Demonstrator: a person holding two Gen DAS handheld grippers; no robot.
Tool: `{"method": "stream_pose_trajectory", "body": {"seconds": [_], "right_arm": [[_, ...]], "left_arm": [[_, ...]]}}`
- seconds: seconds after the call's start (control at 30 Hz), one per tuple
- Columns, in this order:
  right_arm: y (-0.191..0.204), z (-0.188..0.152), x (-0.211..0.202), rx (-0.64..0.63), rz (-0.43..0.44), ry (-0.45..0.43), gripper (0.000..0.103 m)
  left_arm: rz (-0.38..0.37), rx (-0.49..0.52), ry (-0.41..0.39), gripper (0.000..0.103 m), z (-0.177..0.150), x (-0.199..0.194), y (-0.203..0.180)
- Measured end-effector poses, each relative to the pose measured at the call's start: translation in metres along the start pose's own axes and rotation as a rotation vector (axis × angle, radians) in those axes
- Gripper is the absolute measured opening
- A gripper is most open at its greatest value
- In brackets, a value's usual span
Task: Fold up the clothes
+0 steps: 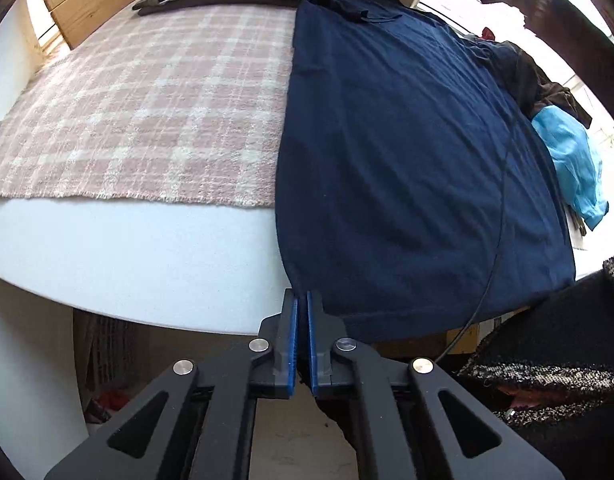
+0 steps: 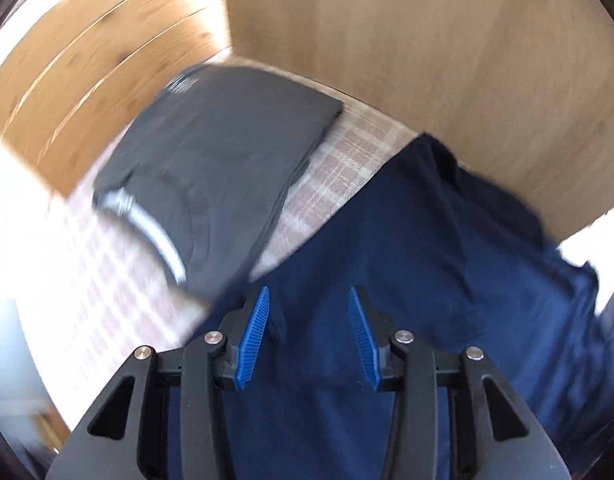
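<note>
The left claw pinches the big dark blue cloth shirt by its near corner. Only the blurry right view shows the right claw wide open, holding nothing, above that shirt, a folded grey top ahead to its left.

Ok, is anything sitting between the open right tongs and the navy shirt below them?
Nothing visible. The right tongs hang open directly over bare cloth of the navy shirt. The folded grey garment lies off to the left on the plaid blanket, outside the gap.
</note>
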State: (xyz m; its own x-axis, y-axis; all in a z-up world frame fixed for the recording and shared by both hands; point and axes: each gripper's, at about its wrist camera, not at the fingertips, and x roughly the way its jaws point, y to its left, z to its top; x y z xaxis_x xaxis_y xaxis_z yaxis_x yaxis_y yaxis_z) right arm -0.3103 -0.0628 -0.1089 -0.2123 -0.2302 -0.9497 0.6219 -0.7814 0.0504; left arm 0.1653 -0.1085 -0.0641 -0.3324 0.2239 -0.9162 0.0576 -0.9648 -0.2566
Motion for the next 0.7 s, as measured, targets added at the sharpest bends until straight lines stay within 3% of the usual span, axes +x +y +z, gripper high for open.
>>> {"method": "stream_pose_trajectory", "body": {"seconds": [0.1, 0.3, 0.53, 0.7], "right_arm": [[-0.005, 0.025, 0.027, 0.126, -0.016, 0.049, 0.041], [0.011, 0.038, 0.056, 0.158, -0.053, 0.158, 0.041], [0.023, 0.034, 0.083, 0.111, -0.181, 0.25, 0.042], [0.011, 0.031, 0.081, 0.156, -0.12, 0.247, 0.041]], "left_arm": [[-0.042, 0.043, -0.022, 0.004, 0.004, -0.007, -0.008], [-0.106, 0.085, -0.049, 0.004, 0.007, -0.017, -0.004], [-0.171, 0.107, -0.085, 0.004, 0.007, -0.024, 0.002], [-0.21, 0.082, -0.116, 0.004, 0.008, -0.021, 0.003]]}}
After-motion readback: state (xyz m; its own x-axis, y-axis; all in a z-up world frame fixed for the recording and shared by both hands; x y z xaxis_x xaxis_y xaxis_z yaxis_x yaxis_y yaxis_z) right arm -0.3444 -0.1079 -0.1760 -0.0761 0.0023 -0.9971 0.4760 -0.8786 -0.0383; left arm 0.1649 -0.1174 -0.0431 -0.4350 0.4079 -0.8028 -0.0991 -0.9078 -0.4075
